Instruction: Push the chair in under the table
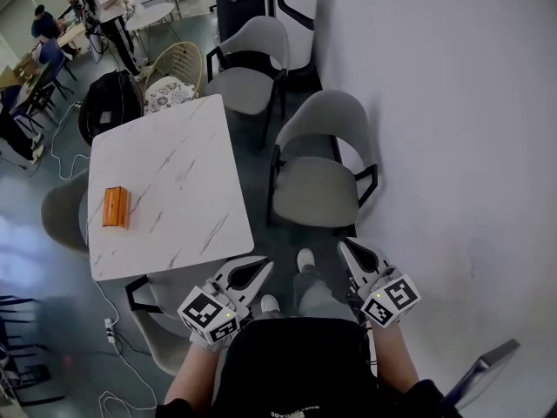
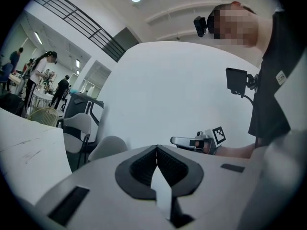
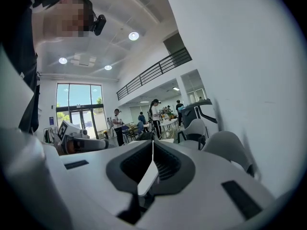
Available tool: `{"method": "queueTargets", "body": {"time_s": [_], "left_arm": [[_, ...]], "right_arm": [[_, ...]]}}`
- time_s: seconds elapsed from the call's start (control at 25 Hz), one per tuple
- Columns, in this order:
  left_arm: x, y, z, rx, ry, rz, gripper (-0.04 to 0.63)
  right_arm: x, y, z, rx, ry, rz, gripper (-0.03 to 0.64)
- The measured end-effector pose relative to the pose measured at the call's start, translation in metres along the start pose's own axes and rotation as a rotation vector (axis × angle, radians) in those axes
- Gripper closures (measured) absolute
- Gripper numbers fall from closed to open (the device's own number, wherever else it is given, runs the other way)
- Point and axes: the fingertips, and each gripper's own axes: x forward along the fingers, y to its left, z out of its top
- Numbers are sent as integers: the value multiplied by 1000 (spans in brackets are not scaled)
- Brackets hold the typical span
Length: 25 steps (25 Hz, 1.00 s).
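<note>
Before the grey chair (image 1: pixel 318 190), left claw (image 1: pixel 258 268) and right claw (image 1: pixel 346 247) are closed, empty; the table (image 1: pixel 174 164) bears perhaps an orange box (image 1: pixel 115 207).

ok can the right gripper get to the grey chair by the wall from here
Probably yes. The right gripper, shut and empty, points toward the grey chair, and only bare floor lies between them. The seat's front edge is nearest; the backrest sits on the far side.

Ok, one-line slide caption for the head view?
Left tongs and right tongs, shut and empty, face a grey chair standing clear of the table.
</note>
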Motion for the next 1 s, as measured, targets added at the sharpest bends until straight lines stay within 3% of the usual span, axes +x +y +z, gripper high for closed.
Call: {"method": "queueTargets", "body": {"time_s": [0.24,0.48,0.8,1.0], "left_arm": [[35,35,4,-35,-2,90,589],[77,70,6,-62,31,177,589],[125,106,16,-58,62,282,588],[142,123,21,-73,67,359,588]], "right_arm": [[34,-73,5,25,32,13,603],[65,-159,4,62,66,-33,603],[105,-271,-35,36,202,-144,583],[128,-334,-71,55,308,-202,518]]}}
